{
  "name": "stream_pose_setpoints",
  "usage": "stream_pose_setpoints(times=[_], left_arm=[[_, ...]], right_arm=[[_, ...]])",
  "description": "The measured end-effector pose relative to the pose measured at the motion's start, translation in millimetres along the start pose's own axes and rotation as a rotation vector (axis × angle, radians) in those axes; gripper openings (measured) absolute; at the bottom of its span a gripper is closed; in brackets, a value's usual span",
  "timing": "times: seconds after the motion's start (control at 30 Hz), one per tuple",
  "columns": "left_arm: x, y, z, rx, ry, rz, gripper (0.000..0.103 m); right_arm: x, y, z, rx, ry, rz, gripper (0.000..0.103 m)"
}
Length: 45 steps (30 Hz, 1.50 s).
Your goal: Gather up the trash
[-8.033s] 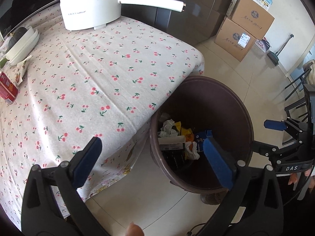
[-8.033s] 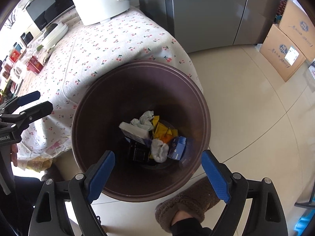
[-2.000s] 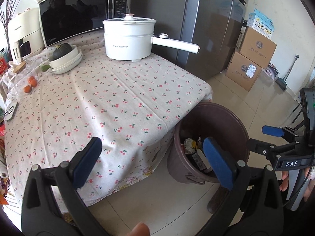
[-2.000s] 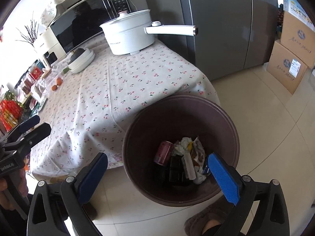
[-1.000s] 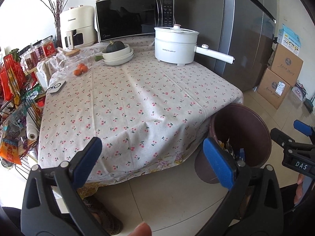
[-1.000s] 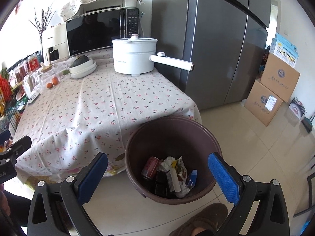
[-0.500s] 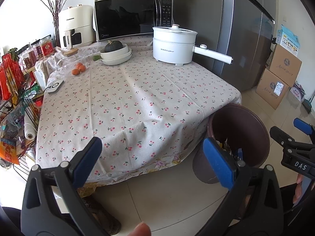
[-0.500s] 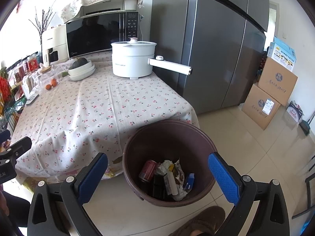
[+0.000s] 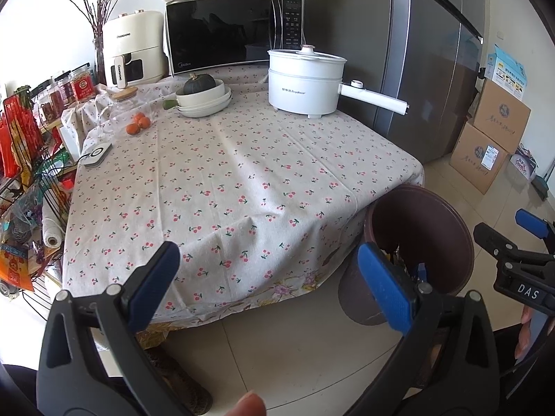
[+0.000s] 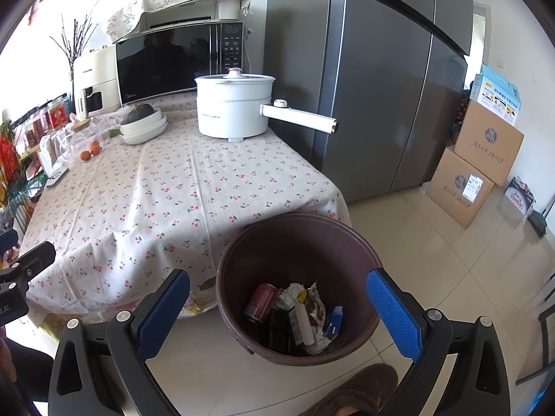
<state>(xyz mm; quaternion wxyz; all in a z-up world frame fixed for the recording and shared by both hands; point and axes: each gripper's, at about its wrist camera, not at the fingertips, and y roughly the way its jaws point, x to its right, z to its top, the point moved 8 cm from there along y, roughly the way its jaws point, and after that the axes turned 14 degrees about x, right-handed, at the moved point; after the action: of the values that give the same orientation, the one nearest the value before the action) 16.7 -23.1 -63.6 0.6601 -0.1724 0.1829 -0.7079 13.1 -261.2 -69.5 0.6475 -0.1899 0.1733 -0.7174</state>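
A brown trash bin (image 10: 298,239) stands on the floor at the near right corner of the cherry-print table (image 10: 173,190). Inside it lie a red can (image 10: 261,301), crumpled white paper (image 10: 291,293), wrappers and a blue carton (image 10: 334,319). My right gripper (image 10: 277,287) hangs open and empty above and just short of the bin. In the left wrist view my left gripper (image 9: 269,260) is open and empty too, held back from the table's (image 9: 242,173) front edge, with the bin (image 9: 433,228) behind its right finger. The right gripper (image 9: 506,227) shows at the far right.
At the table's back stand a white electric pot (image 9: 305,83), stacked bowls with a squash (image 9: 204,98), oranges (image 9: 137,123), a microwave (image 9: 232,31) and an air fryer (image 9: 133,53). A fridge (image 9: 433,69) and cardboard boxes (image 9: 485,138) stand right. A snack rack (image 9: 20,173) stands left. A slipper (image 10: 357,391) is beside the bin.
Both grippers have drawn back and up from over the bin, so the whole table now shows. A red can lies in the bin that was absent eight seconds ago. Both stay open.
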Motion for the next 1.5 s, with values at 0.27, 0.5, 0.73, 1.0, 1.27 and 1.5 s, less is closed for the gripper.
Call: stream_pose_setpoints(times=[0.27, 0.5, 0.73, 1.0, 1.27, 1.5], left_arm=[[1.5, 0.0, -0.4, 0.000, -0.001, -0.002, 0.102], [2.4, -1.2, -0.4, 0.010, -0.002, -0.006, 0.102], [4.4, -2.9, 0.1, 0.011, 0.000, -0.015, 0.102], [6.6, -3.7, 0.4, 0.004, -0.005, -0.025, 0.102], [9.9, -6.9, 3.3, 0.019, -0.003, -0.024, 0.102], [15.5, -8.1, 2.6, 0.021, 0.024, -0.019, 0.102]], right_arm=[[-0.2, 0.8, -2.0, -0.010, 0.005, -0.004, 0.103], [0.3, 1.2, -2.7, -0.011, 0.005, -0.005, 0.103], [0.5, 1.4, -2.6, -0.011, 0.005, -0.006, 0.103], [2.1, -0.1, -5.2, -0.005, 0.012, -0.015, 0.103], [2.0, -0.9, -3.4, 0.002, 0.016, -0.019, 0.103], [2.0, -0.8, -3.2, 0.002, 0.016, -0.019, 0.103]])
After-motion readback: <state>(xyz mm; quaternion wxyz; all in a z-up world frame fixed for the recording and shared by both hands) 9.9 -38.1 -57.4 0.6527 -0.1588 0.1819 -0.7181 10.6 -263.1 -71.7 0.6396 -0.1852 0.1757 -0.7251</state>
